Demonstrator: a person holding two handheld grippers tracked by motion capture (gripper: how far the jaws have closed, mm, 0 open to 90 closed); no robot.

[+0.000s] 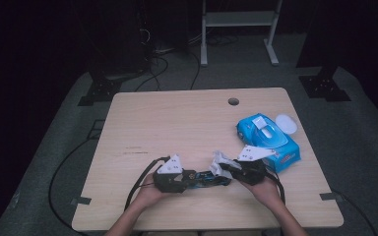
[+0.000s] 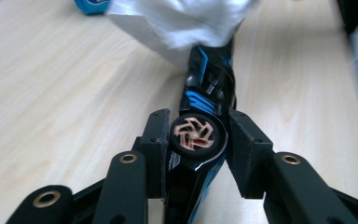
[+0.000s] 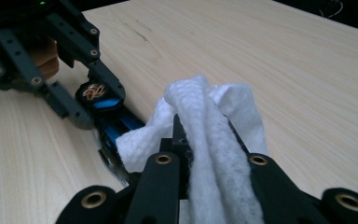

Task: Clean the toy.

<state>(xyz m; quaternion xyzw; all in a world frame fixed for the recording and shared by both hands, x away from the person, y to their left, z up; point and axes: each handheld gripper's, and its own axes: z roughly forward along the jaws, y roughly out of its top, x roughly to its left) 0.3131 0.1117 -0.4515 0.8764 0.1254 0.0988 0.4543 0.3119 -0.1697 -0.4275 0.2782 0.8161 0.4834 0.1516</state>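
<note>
At the counter's (image 1: 142, 123) near edge, the left hand-held gripper (image 2: 196, 140) clamped a rigid, glossy toy car (image 2: 208, 88) across its wheel; likely slippery. The right hand-held gripper (image 3: 205, 140) pinched a soft, light wipe (image 3: 209, 116) bunched against the car's far end.

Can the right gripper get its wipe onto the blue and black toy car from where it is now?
Probably yes. The right gripper is shut on the white wipe, which already drapes over one end of the toy car; the left gripper clamps the other end, and nothing lies between.

The wipe pack (image 1: 269, 142) lies on the table (image 1: 177, 123), right of the toy car (image 1: 207, 178).
</note>
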